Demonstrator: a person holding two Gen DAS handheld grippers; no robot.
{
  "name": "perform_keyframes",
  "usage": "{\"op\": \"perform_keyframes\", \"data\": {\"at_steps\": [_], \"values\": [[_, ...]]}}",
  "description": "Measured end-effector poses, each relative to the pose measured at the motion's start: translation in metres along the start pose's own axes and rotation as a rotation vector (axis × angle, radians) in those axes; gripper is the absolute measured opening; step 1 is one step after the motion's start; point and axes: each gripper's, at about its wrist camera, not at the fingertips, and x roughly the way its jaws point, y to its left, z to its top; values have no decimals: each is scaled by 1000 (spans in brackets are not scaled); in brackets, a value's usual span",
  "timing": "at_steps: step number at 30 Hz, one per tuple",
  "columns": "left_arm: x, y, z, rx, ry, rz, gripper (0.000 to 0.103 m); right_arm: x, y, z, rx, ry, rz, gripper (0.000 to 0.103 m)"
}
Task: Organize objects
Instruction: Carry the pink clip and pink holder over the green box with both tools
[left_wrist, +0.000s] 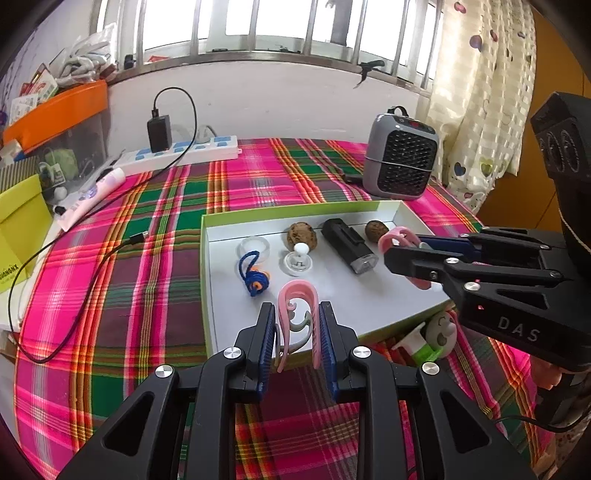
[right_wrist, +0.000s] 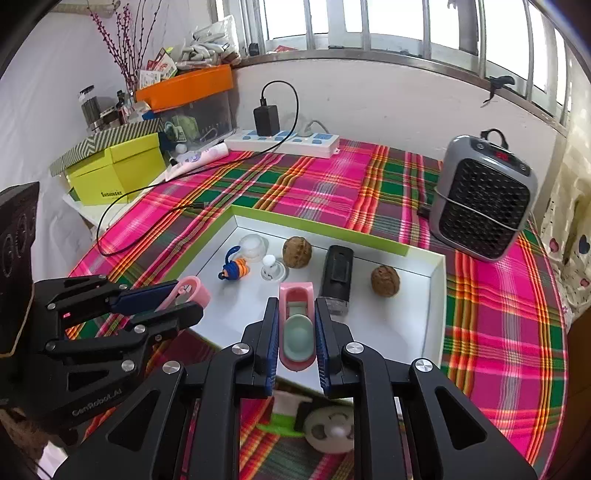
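Both tilted downward over the tray (left_wrist: 258, 216), each hand-held gripper (left_wrist: 297, 321) (right_wrist: 295, 325) clamps a pink clip (left_wrist: 295, 295) (right_wrist: 295, 332).

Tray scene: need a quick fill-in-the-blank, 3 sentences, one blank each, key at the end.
1. Each gripper's fingers are shut on a ____-coloured plastic clip: the left gripper on one clip, the right gripper on the other clip.
2. The tray holds ____ walnuts, one left of the black flashlight and one right of it.
3. The grey heater stands on the ____ tablecloth.

Missing words: pink; two; plaid
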Motion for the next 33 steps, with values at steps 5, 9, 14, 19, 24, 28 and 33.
{"op": "perform_keyframes", "data": {"at_steps": [5, 9, 14, 19, 24, 28, 33], "values": [[4, 6, 2, -10, 4, 6, 22, 14, 2, 6, -2, 20, 5, 18], [7, 10, 3, -17, 8, 9, 22, 23, 2, 8, -3, 33, 8, 18], [13, 14, 4, -25, 15, 10, 22, 35, 0, 11, 5, 52, 7, 18], [19, 17, 4, -27, 26, 8, 22, 46, -2, 13, 9, 70, 5, 18], [25, 16, 5, -22, 39, 2, 22, 55, -3, 14, 12, 87, 4, 18], [30, 13, 4, -12, 52, -3, 22, 61, -3, 14, 10, 99, 4, 18], [36, 13, 4, -4, 66, -1, 22, 65, -3, 13, 6, 110, 2, 18]]}}
